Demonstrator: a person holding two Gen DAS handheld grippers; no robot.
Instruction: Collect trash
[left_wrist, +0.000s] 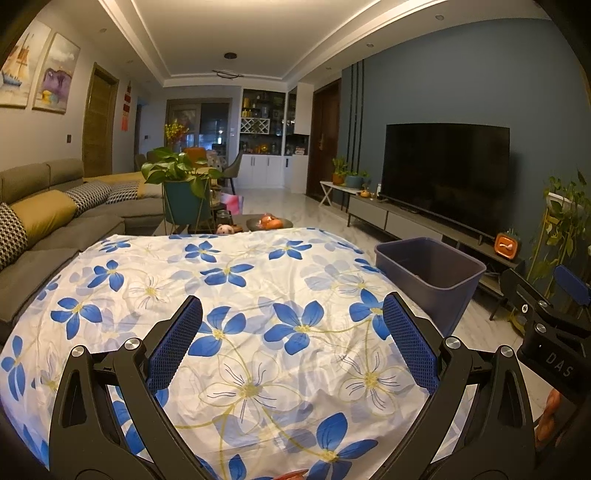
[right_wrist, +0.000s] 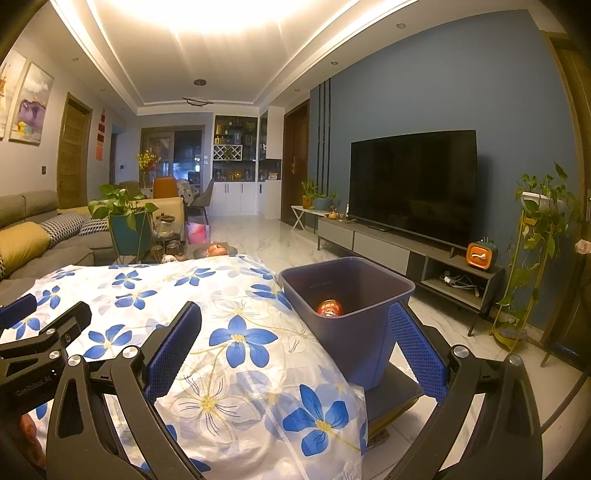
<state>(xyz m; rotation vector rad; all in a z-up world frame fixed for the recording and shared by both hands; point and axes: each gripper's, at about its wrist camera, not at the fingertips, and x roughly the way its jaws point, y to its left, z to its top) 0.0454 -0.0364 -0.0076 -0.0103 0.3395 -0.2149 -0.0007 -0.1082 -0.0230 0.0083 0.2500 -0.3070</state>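
A purple bin (right_wrist: 351, 314) stands at the right edge of the table with the blue-flowered cloth (right_wrist: 207, 332). It also shows in the left wrist view (left_wrist: 428, 273). A crumpled orange-red piece of trash (right_wrist: 330, 307) lies inside the bin. My left gripper (left_wrist: 291, 343) is open and empty above the cloth. My right gripper (right_wrist: 295, 350) is open and empty, its right finger next to the bin's near side. The right gripper shows at the right edge of the left wrist view (left_wrist: 546, 310), and the left gripper at the left of the right wrist view (right_wrist: 44, 332).
A grey sofa (left_wrist: 55, 229) with cushions is on the left. A potted plant (left_wrist: 181, 184) and a fruit tray (left_wrist: 269, 222) stand beyond the table. A TV (right_wrist: 412, 184) on a low cabinet and a plant stand (right_wrist: 532, 251) are on the right.
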